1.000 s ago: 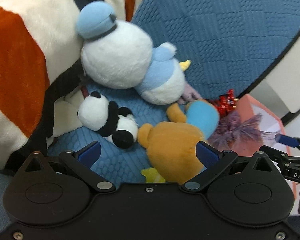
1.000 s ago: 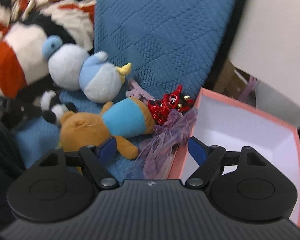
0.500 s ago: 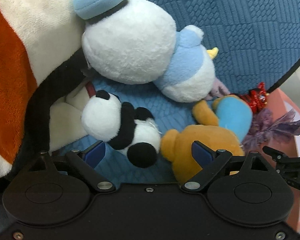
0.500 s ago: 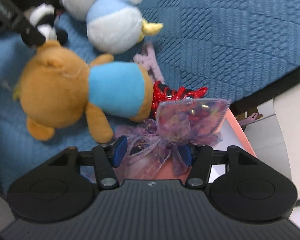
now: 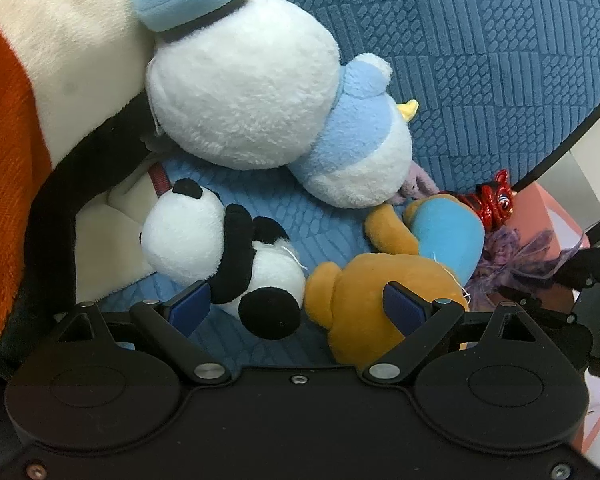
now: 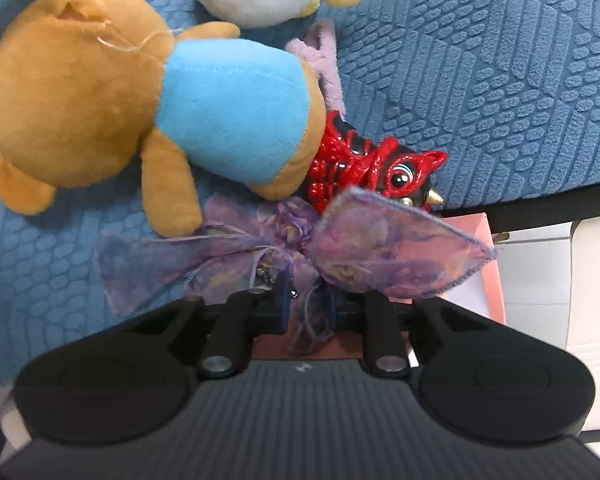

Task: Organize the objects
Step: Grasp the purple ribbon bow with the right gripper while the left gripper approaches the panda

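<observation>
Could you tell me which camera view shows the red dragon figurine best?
The right wrist view: the red dragon figurine is close, eye and scales clear. The left wrist view shows it small at the edge, behind the bear.

No legible text, label or number anywhere.

Right gripper [image 6: 306, 306] clamped on purple pouch [image 6: 384, 248] near the cushion [image 6: 500, 80] edge. Red figurine [image 6: 364, 168] touching bear [image 6: 140, 108], just behind pouch. Pink box [image 6: 490, 276] beside cushion edge.
</observation>
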{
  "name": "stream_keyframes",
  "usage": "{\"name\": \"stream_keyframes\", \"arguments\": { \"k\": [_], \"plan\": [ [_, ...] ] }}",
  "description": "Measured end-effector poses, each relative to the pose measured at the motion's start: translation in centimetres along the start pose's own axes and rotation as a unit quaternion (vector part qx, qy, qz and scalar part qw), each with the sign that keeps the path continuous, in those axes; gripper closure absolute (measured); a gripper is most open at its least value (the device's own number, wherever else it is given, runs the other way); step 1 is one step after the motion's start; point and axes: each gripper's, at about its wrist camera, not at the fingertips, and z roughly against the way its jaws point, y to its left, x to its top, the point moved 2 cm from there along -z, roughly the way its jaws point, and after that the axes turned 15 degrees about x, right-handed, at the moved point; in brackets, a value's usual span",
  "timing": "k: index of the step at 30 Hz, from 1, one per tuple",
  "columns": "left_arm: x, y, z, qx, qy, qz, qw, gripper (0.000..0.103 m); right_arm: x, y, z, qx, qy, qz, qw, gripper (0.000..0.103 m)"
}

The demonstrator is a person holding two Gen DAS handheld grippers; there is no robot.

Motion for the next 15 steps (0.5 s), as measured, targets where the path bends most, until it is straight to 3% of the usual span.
{"name": "stream_keyframes", "arguments": {
  "k": [2,4,15],
  "plan": [
    [0.0,0.1,0.0,-0.001,-0.003,0.004,1.0,0.01,0.0,0.0,0.6,0.016,-0.006,-0.024,1.0,0.09],
    [0.0,0.3,0.1,-0.001,-0.007,0.006,1.0,0.01,-0.1,0.0,1.2,0.038,-0.012,-0.047,0.998,0.098],
    [-0.4,0.8,0.2,0.0,-0.01,0.02,0.9998,0.01,-2.0,2.4,4.6,0.108,-0.049,-0.127,0.985,0.098]
  ]
}}
